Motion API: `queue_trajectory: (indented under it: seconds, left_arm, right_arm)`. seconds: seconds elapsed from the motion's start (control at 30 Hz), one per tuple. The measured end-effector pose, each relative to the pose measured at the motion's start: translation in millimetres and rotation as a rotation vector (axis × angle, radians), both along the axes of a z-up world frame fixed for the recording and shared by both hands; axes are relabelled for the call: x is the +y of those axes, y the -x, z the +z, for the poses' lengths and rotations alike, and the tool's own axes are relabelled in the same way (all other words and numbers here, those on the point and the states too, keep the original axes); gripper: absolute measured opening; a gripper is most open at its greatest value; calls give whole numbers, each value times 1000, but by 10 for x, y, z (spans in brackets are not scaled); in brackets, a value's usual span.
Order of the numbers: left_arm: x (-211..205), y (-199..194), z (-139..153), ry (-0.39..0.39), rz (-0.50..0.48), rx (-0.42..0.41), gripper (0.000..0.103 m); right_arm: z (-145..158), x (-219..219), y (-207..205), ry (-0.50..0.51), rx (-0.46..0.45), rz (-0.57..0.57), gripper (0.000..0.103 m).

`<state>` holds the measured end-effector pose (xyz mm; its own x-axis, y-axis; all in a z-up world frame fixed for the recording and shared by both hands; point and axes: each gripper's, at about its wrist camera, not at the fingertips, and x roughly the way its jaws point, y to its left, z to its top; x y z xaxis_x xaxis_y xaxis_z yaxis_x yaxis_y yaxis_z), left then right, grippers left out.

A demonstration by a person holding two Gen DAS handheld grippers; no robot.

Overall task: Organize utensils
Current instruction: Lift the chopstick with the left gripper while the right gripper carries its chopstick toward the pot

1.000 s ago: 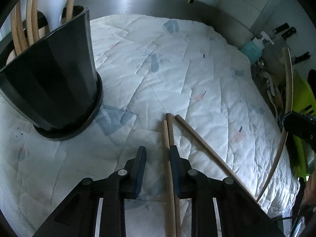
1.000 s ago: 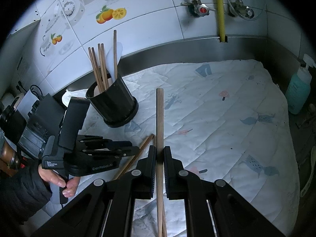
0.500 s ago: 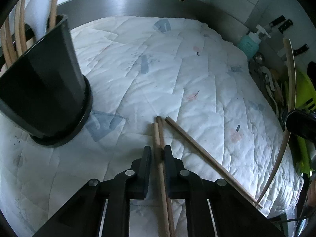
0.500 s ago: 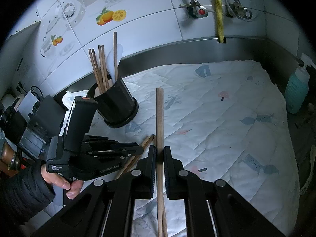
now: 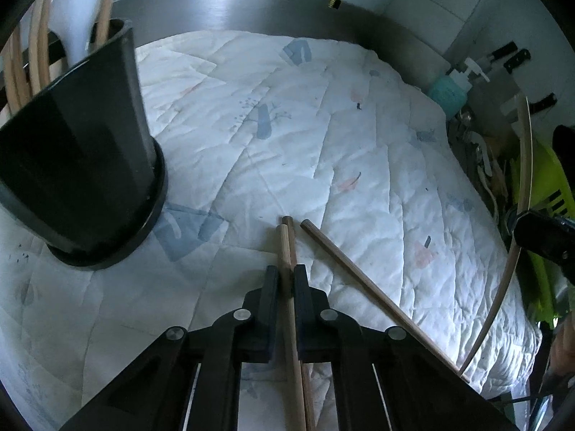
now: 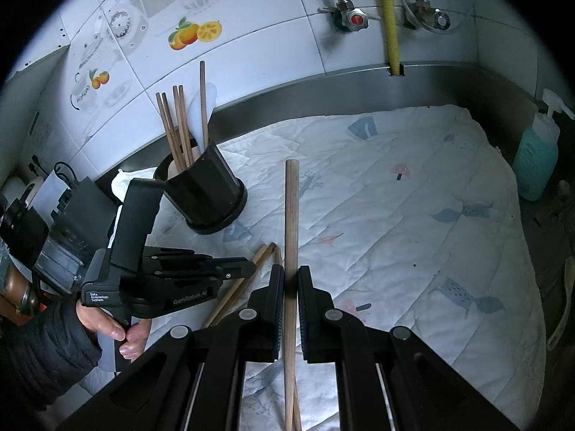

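My left gripper (image 5: 286, 278) is shut on a wooden chopstick (image 5: 284, 248) lying on the quilted white cloth (image 5: 287, 125). A second chopstick (image 5: 290, 231) lies against it and a third chopstick (image 5: 359, 283) slants off to the right. The black utensil holder (image 5: 75, 172) with several chopsticks stands at the left, and in the right wrist view (image 6: 208, 190) too. My right gripper (image 6: 291, 280) is shut on another chopstick (image 6: 291, 222), held above the cloth. The left gripper (image 6: 248, 269) shows at the lower left there, over the loose chopsticks (image 6: 251, 269).
A teal soap bottle (image 6: 537, 158) stands at the cloth's right edge. A steel backsplash (image 5: 251, 10) and tiled wall run along the back. Knives and a green rack (image 5: 539, 179) crowd the far right.
My left gripper has closed from open onto the nearest chopstick and shifted slightly. The right gripper has stayed shut on its chopstick, hardly moving.
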<state>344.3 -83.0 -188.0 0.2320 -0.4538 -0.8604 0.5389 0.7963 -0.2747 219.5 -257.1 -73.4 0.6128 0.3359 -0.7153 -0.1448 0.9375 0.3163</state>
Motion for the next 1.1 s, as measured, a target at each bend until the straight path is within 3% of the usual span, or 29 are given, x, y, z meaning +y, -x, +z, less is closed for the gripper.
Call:
queue_trajectory:
  seconds: [0.23,0.43,0.83,1.1]
  left_arm:
    - [108,2,34,5,40,-12,7]
    - [236,111,288,37,68,-66,7]
    - [764,385,1199,149,210,-256,6]
    - [1176,361,2009,248,328,-409,6]
  right_arm:
    - [8,7,-4,-4,-5,9,10]
    - [68,33,5,-2,-26,23,10]
    - [296,140,35,3,-93,76,10]
    - [488,220,-74,-1,-146,100,10]
